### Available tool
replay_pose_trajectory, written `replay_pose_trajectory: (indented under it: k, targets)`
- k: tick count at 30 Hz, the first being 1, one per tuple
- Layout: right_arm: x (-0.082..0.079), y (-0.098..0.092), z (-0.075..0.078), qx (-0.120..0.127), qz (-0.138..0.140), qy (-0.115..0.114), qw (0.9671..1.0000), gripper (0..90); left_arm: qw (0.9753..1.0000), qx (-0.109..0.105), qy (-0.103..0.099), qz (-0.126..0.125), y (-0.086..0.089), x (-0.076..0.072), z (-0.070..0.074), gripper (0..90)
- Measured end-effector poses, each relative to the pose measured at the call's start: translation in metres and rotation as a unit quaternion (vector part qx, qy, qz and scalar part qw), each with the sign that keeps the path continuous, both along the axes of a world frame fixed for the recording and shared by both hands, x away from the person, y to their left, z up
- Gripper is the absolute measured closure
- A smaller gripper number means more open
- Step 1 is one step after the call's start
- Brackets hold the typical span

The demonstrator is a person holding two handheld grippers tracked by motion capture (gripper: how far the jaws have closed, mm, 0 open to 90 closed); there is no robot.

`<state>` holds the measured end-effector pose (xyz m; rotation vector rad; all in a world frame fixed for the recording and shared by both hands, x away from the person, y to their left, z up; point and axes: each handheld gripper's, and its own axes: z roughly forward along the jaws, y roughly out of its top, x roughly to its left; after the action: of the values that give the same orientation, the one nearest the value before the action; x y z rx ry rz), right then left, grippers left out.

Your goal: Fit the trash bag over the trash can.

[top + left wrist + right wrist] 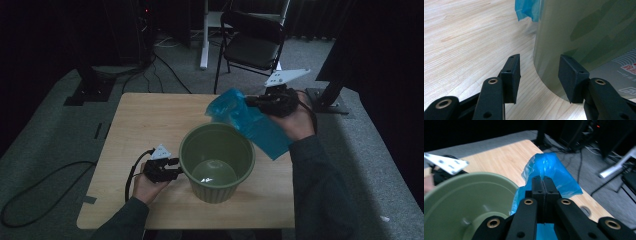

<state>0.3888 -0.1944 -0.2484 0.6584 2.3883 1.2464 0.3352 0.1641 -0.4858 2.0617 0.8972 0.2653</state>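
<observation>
High view: nearest the person's edge of the wooden bench point(130, 130), the left hand point(145, 186) rests on the surface and holds the left tongs point(176, 167) level, aimed at the outer wall of a green bucket point(217, 160). The left gripper view shows those tongs point(539, 76) with the jaws spread well apart and nothing between them; the right-hand jaw lies just beside the bucket's curved wall point(584, 32), though whether it touches cannot be told, and the other jaw hangs over bare bench point(469, 37). A printed label sits low on the bucket at the right edge of that view.

The bucket stands upright on the bench, toward the near middle, its mouth open to the camera and its pale floor visible inside.

Just beyond the bucket's far right rim, the right tongs point(251, 102) are raised above the bench in the right hand point(295, 120), with a grey three-cornered plate on top. The right gripper view shows these tongs point(544, 185) pressed fully together, pinching a fold of a blue plastic bag point(549, 167). The bag point(245, 122) hangs crumpled from the grip, its upper part bunched above the jaws and its lower part draping down behind the bucket's rim point(474, 176), toward the bench's right side.

Farther off, past the bench on the grey carpet, stands a black folding chair point(252, 42), with cables trailing across the floor to the left.
</observation>
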Motion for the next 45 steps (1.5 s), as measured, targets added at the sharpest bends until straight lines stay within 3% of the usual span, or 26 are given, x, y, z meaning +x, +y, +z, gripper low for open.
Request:
replay_pose_trajectory:
  k: [8,9,11,14,20,27,33,40,45]
  targets:
    - [-0.007,0.030,0.003,0.004,0.036,-0.005,0.9993,90.0,1.0000,0.002,-0.003,-0.002,0.000,-0.001,0.001,53.0]
    - [-0.008,0.045,0.004,0.002,0.048,-0.007,0.9988,90.0,1.0000,0.000,-0.004,-0.001,0.001,-0.001,0.001,53.0]
    - [-0.009,0.054,0.005,0.006,0.057,-0.007,0.9983,90.0,1.0000,0.000,-0.006,-0.001,0.001,-0.002,0.001,53.0]
    - [-0.010,0.058,0.005,0.008,0.061,-0.007,0.9980,90.0,1.0000,0.000,-0.007,-0.001,0.001,-0.002,0.002,53.0]
    - [-0.017,0.091,-0.003,0.006,0.092,-0.003,0.9957,90.0,1.0000,-0.001,-0.010,-0.001,0.001,-0.003,0.002,53.0]
    - [-0.017,0.110,-0.005,0.015,0.107,0.005,0.9942,90.0,1.0000,-0.003,-0.009,0.000,0.001,-0.004,0.002,53.0]
    - [-0.017,0.138,-0.008,0.029,0.123,0.013,0.9918,90.0,0.9999,-0.004,-0.015,-0.004,0.002,-0.005,0.004,53.0]
    - [-0.017,0.151,-0.010,0.048,0.128,0.016,0.9905,90.0,0.9998,-0.009,-0.016,-0.006,0.003,-0.006,0.004,52.8]
    - [-0.015,0.140,-0.018,0.044,0.123,0.020,0.9912,90.0,0.9998,-0.009,-0.018,-0.006,0.003,-0.007,0.005,52.7]
